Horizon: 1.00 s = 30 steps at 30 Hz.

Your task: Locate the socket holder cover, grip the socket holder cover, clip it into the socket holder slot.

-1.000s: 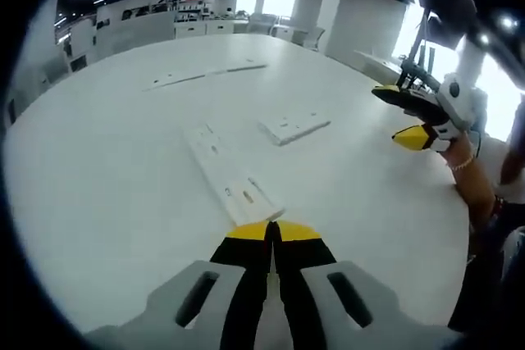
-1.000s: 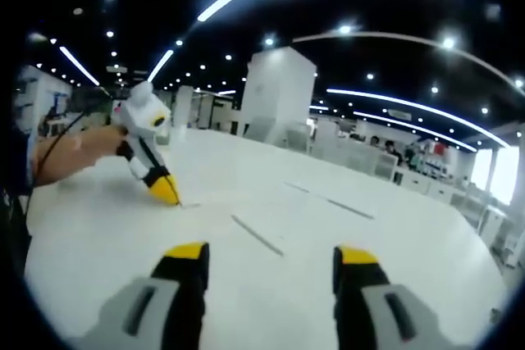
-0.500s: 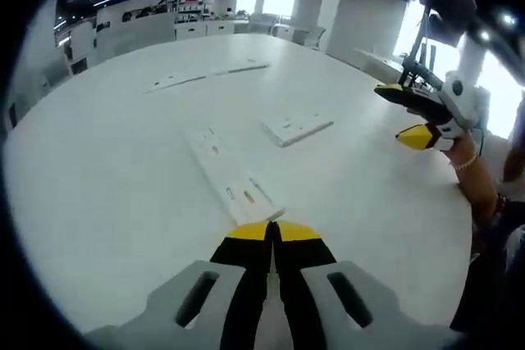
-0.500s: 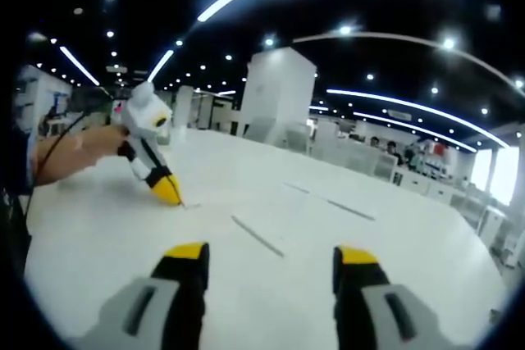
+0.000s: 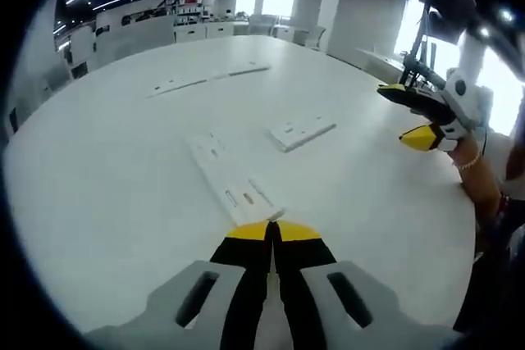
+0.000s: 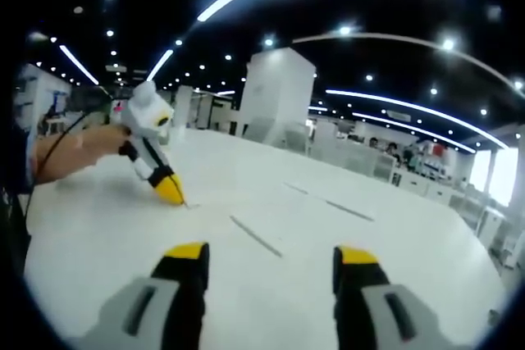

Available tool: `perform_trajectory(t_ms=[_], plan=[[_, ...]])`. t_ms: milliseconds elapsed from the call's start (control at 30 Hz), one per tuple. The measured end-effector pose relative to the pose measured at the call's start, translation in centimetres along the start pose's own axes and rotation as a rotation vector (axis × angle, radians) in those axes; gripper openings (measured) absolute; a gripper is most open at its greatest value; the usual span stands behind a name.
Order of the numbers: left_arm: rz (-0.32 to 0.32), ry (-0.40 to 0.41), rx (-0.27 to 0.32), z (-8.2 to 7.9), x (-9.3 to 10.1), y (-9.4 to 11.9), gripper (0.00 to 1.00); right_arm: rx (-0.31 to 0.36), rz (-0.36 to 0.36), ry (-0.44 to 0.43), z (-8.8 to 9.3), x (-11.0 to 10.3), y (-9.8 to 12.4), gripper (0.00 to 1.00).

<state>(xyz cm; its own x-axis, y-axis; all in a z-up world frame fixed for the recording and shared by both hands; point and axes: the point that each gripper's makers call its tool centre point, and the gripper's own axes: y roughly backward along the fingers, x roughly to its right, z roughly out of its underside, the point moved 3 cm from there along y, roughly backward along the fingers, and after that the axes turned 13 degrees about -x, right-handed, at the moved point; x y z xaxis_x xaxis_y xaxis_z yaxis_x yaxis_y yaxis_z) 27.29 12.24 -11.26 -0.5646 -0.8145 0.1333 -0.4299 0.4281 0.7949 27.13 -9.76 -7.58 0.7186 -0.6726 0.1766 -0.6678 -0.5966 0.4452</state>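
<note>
While our left claw (image 5: pixel 273 231) stays pressed together at six o'clock in the left gripper view, its tips touch the long socket holder (image 5: pixel 232 182) on the white worktop (image 5: pixel 107 194); the socket holder cover (image 5: pixel 302 131) lies at one o'clock. Right gripper view: our right claw (image 6: pixel 267 256) spread above the worktop, holding nothing.

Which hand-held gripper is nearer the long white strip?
Left. The left hand-held gripper has its shut tips at the near end of the long strip. The right hand-held gripper hangs open off to the side, above the table.
</note>
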Motion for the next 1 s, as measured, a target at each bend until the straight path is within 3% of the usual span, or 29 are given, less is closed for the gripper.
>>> perform_trajectory(t_ms=[1000], plan=[[-0.017,0.013,0.018,-0.19,-0.48,-0.31,0.03,0.000,0.000,0.003,-0.09,0.00,-0.07,0.62]])
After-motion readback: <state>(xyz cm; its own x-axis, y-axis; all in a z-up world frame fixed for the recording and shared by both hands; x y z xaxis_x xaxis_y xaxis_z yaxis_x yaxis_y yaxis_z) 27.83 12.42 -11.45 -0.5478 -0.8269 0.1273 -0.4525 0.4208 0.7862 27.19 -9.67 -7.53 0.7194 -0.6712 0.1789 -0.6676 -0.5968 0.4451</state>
